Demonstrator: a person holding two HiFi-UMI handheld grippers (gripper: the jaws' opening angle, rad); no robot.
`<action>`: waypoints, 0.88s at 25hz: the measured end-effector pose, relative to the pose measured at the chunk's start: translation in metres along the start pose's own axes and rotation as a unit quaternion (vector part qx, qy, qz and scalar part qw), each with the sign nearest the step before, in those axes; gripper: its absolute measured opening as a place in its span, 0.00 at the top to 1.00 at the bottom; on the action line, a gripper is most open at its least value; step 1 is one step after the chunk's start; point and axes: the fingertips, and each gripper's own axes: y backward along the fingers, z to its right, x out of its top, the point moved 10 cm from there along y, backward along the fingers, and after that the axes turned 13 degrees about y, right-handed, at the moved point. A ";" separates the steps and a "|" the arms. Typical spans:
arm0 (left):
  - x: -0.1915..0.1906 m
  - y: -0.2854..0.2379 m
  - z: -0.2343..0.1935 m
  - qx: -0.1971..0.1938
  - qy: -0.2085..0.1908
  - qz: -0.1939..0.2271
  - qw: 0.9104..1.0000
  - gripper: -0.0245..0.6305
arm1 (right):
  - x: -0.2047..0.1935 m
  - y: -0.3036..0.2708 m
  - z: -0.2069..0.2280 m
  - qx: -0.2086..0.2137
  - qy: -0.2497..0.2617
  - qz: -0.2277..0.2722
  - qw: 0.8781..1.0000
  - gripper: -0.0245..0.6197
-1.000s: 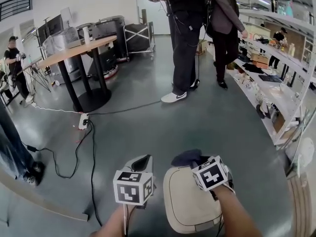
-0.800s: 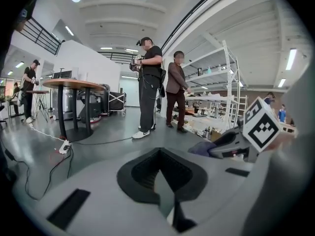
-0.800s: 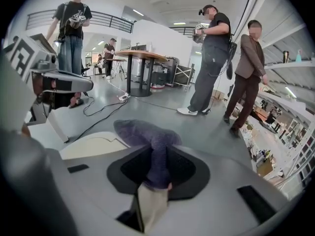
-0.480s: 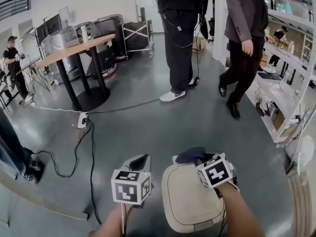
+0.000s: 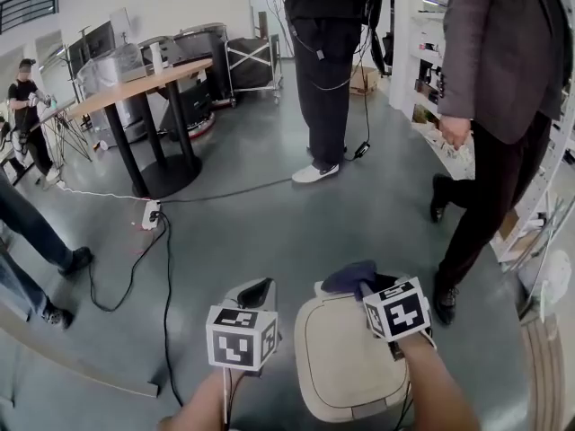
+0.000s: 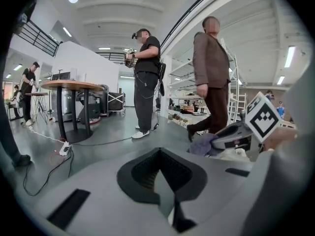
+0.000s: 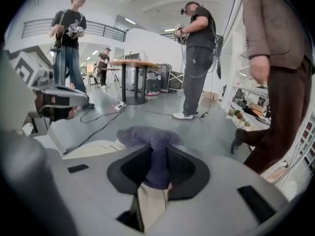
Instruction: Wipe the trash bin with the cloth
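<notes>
Trash bin (image 5: 346, 366) on floor (image 5: 269, 223), shut, contents not visible; cream smooth plastic, rounded-rect. top. Right gripper (image 7: 156, 154) jaws clamped on soft, bunched purple cloth (image 7: 147, 137) at bin's far edge. Left gripper (image 6: 158, 154) jaws together, empty, just left of bin.

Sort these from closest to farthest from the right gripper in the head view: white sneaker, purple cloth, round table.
1. Purple cloth, pinched in the right gripper.
2. White sneaker, ahead on the floor.
3. Round table, far left.

Open lab/workshop: metal shelving (image 5: 415, 97); floor cables (image 5: 167, 277); high table (image 5: 135, 86); wheeled equip cases (image 5: 247, 61).
</notes>
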 end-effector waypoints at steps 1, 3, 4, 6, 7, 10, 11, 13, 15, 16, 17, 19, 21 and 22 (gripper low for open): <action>0.001 0.001 0.001 0.000 -0.001 0.001 1.000 0.96 | 0.004 0.004 -0.002 0.003 -0.005 0.011 1.000 0.83; 0.004 0.002 0.004 -0.002 -0.001 0.005 1.000 0.96 | 0.011 0.010 -0.007 0.012 -0.004 0.022 1.000 0.83; 0.006 0.003 0.006 -0.004 0.000 0.008 1.000 0.96 | 0.013 0.012 -0.011 0.016 -0.001 0.024 1.000 0.83; 0.007 0.006 0.008 -0.006 0.003 0.013 1.000 0.96 | 0.017 0.014 -0.019 0.023 0.012 0.025 0.999 0.83; 0.007 0.009 0.008 -0.005 0.004 0.015 1.000 0.96 | 0.020 0.015 -0.025 0.026 0.019 0.026 0.999 0.83; 0.006 0.015 0.005 -0.003 0.006 0.019 1.000 0.96 | 0.029 0.017 -0.041 0.038 0.037 0.026 0.998 0.83; 0.007 0.017 0.005 -0.002 0.006 0.019 1.000 0.96 | 0.032 0.019 -0.046 0.044 0.042 0.025 0.998 0.83; 0.008 0.023 0.005 -0.001 0.010 0.021 1.000 0.96 | 0.037 0.023 -0.055 0.059 0.053 0.022 0.997 0.83; 0.011 0.030 0.004 -0.001 0.014 0.025 1.000 0.96 | 0.041 0.027 -0.066 0.075 0.064 0.018 0.995 0.83; 0.012 0.033 0.003 -0.001 0.017 0.027 0.999 0.96 | 0.042 0.027 -0.072 0.083 0.069 0.015 0.994 0.83; 0.012 0.037 0.001 -0.001 0.019 0.029 0.999 0.96 | 0.042 0.028 -0.078 0.091 0.075 0.012 0.993 0.83; 0.012 0.043 0.000 -0.001 0.022 0.032 0.999 0.96 | 0.041 0.027 -0.088 0.105 0.087 0.001 0.991 0.83; 0.012 0.048 0.000 -0.001 0.024 0.032 0.999 0.96 | 0.039 0.026 -0.097 0.115 0.102 -0.015 0.988 0.83; 0.012 0.050 0.000 -0.002 0.023 0.032 0.999 0.96 | 0.039 0.025 -0.100 0.117 0.110 -0.022 0.987 0.83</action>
